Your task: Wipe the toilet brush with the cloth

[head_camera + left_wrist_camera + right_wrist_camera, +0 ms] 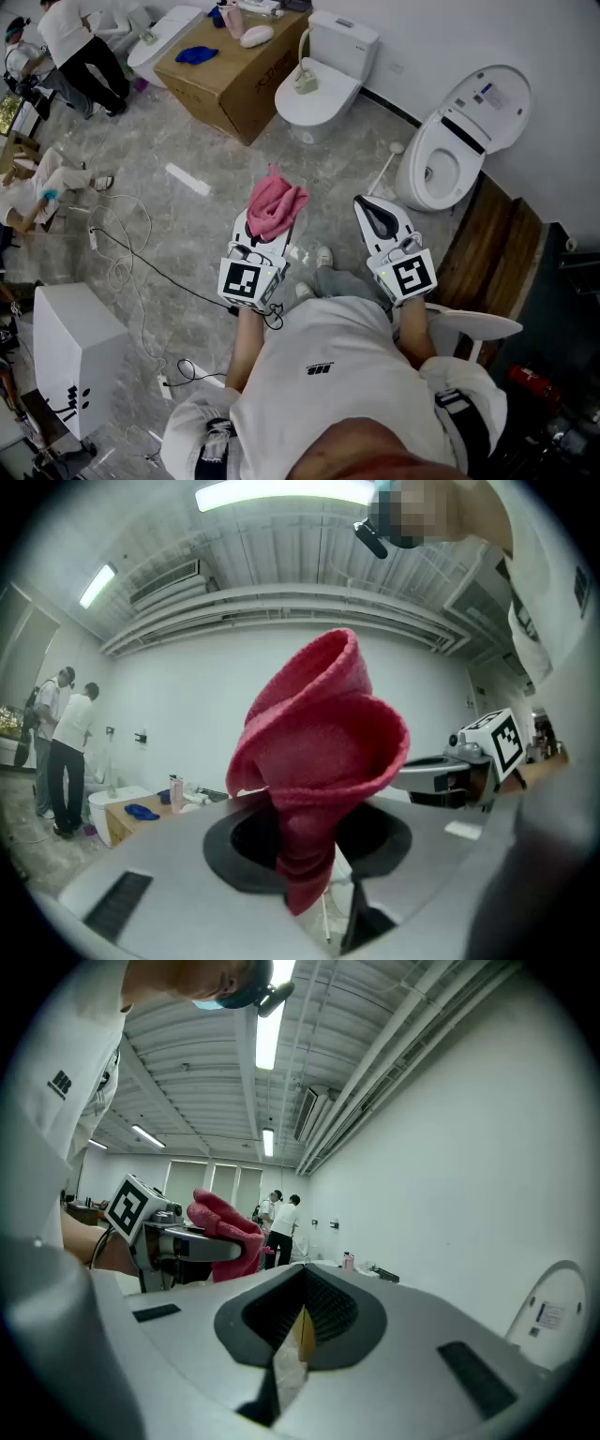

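Note:
My left gripper (266, 228) is shut on a pink-red cloth (275, 205), which stands up bunched above its jaws. In the left gripper view the cloth (319, 761) fills the middle and hides the jaw tips. My right gripper (371, 204) is beside it to the right, shut with nothing held; its jaws (295, 1335) meet along a narrow seam. A thin white toilet brush handle (383, 172) lies slanted on the floor ahead of the right gripper, next to the open-lid toilet. Both grippers are held well above the floor and apart from the brush.
An open-lid toilet (457, 141) stands ahead right, a closed toilet (323, 80) ahead centre. A cardboard box (234, 75) holds a blue cloth. Wooden planks (487, 239) lie at right, a white box (70, 352) and cables (131, 253) at left. People stand at far left.

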{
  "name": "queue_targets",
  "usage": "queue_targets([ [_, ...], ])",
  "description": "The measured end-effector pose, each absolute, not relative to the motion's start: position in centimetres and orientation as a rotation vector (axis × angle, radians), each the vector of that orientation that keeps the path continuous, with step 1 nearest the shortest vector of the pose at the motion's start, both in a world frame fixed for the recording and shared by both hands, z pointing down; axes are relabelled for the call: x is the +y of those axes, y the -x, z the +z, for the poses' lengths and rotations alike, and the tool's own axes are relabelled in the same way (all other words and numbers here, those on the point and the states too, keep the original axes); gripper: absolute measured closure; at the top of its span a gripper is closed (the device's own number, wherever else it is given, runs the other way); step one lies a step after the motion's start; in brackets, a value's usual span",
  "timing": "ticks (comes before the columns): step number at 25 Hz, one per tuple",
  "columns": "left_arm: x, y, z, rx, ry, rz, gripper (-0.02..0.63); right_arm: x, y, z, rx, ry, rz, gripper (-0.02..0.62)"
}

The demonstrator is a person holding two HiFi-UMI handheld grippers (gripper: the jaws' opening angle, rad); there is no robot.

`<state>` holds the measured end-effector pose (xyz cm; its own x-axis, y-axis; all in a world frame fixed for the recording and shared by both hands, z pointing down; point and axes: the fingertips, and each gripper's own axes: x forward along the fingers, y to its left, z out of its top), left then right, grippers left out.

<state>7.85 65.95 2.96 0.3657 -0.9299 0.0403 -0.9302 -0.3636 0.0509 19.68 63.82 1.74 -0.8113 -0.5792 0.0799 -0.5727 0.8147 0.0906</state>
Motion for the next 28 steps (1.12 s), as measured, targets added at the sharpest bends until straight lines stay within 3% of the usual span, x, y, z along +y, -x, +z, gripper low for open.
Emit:
queue_targets([
  [28,53.3,-5.7,4.1,-1.884,-2.425,0.037,0.469,48.7,-17.7,3.7,-2.948,-0.838,-0.096,0.598],
])
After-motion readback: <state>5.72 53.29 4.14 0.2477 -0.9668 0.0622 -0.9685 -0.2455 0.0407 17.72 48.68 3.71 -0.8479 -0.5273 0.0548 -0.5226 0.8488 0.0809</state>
